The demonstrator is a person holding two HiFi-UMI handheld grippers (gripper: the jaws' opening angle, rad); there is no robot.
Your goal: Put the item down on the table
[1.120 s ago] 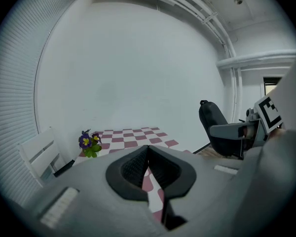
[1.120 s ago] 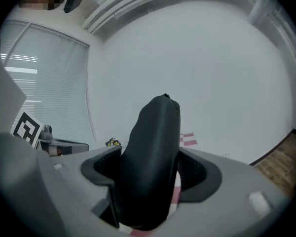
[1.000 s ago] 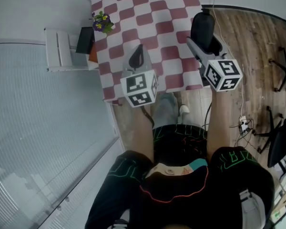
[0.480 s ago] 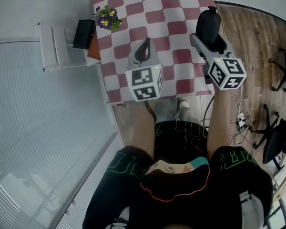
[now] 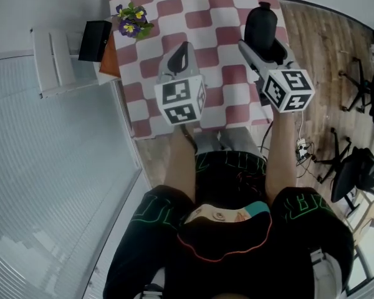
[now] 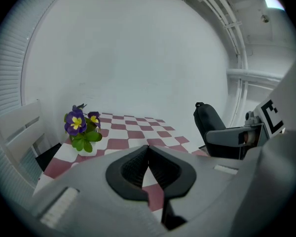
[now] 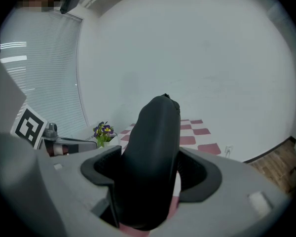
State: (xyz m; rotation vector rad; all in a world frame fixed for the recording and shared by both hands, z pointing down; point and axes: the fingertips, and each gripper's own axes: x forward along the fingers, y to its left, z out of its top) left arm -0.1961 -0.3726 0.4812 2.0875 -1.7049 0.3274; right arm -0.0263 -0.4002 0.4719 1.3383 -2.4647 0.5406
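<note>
A black pouch-like item (image 5: pixel 262 25) (image 7: pixel 150 162) sits between the jaws of my right gripper (image 5: pixel 265 41) (image 7: pixel 153 177), which is shut on it and holds it above the right side of the red-and-white checkered table (image 5: pixel 202 8). The same item (image 6: pixel 209 125) shows at the right of the left gripper view, with the right gripper (image 6: pixel 237 139) under it. My left gripper (image 5: pixel 181 58) (image 6: pixel 148 169) hovers over the table's near part, shut with nothing between its jaws.
A small pot of purple and yellow flowers (image 5: pixel 131 23) (image 6: pixel 82 127) (image 7: pixel 103 132) stands at the table's left edge. A white chair (image 5: pixel 53 61) with a black box (image 5: pixel 93 39) is left of the table. Wooden floor (image 5: pixel 327 55), cables and office chairs lie to the right.
Both grippers have moved forward over the table; the head view has shifted so the table sits closer. The right gripper still holds the black item.
</note>
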